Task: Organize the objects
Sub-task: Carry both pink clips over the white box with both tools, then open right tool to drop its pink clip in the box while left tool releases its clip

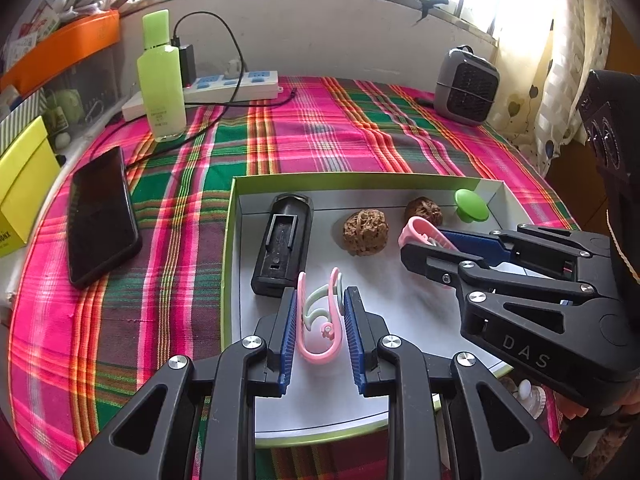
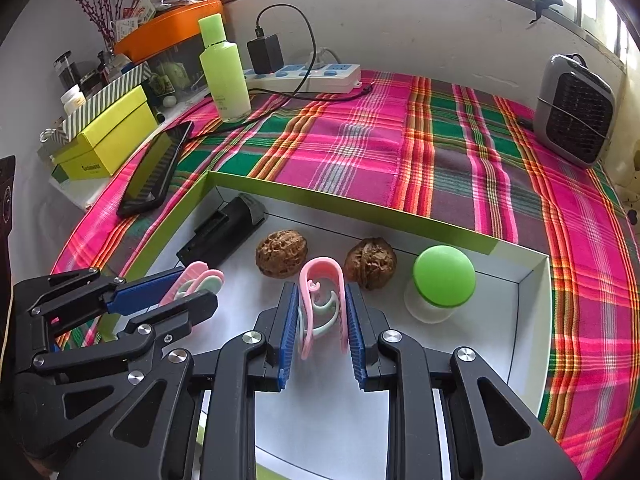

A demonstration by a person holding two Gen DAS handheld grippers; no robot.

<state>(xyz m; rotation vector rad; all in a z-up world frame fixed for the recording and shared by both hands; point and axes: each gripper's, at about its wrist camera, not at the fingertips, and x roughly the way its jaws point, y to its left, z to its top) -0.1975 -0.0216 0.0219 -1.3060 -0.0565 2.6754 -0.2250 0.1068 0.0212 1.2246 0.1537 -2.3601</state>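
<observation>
Both grippers hang over the shallow white cardboard tray with lime-green walls (image 1: 230, 236), each clamped on a curved pink-and-mint plastic clip. The left gripper (image 1: 320, 312) pinches its clip (image 1: 320, 320) just in front of the black plastic battery holder (image 1: 282, 240) in the tray's left part; the right gripper (image 2: 322, 312) pinches the other clip (image 2: 322, 300) between the two brown wrinkled walnuts (image 2: 282, 254) and beside the green-capped white knob (image 2: 440, 284). This looks like the placing step: next, lower each clip onto bare tray floor and part the jaws without nudging the walnuts.
</observation>
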